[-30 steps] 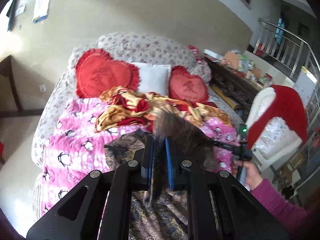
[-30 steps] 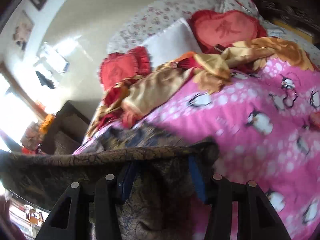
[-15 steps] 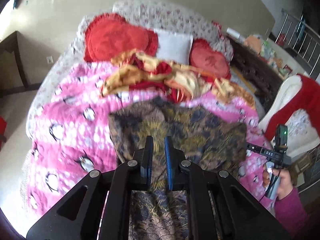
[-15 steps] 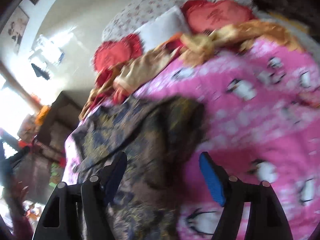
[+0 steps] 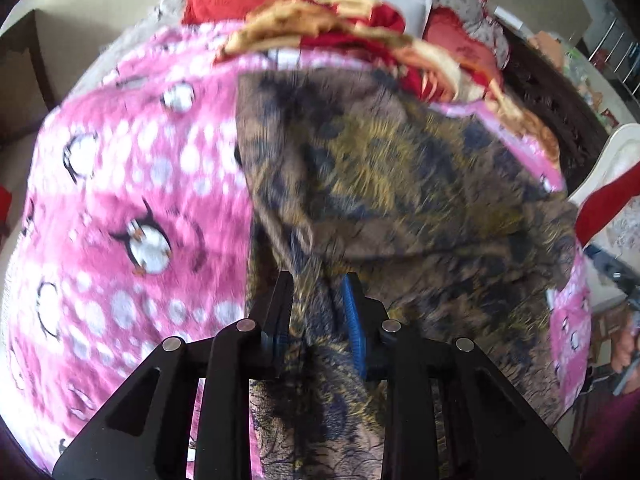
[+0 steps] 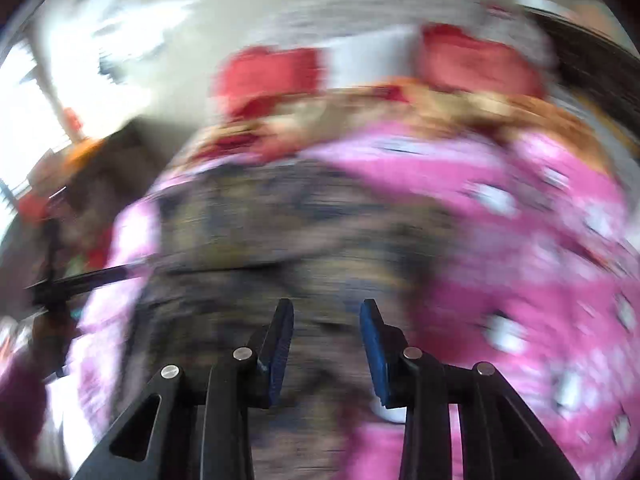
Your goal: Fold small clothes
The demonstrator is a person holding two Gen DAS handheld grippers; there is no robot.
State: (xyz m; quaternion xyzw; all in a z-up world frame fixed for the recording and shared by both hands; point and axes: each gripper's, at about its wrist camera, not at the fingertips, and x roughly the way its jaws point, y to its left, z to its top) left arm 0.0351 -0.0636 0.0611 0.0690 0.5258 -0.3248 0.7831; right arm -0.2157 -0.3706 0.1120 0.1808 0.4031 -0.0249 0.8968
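The pink penguin blanket [image 5: 132, 208] covers the bed, and the brown patterned garment [image 5: 400, 184] now lies spread across its right half — a second ago it was lifted off the bed, stretched in the air between the two grippers. So the garment has been laid down, with a fold line running across its near part; the far part looks like a flap doubled over, though blur makes the layers hard to separate. I judge a first fold to be going down rather than finished.

The left gripper [image 5: 318, 304] has dipped low over the near edge and its fingers have parted a little since half a second ago; cloth still bunches between them, so whether they still pinch it or are letting it go I cannot tell.

The right gripper [image 6: 326, 332] let go of its corner earlier — now its fingers stand apart with nothing between them, above the garment's right side. Its view is heavily smeared, which suggests fast movement.
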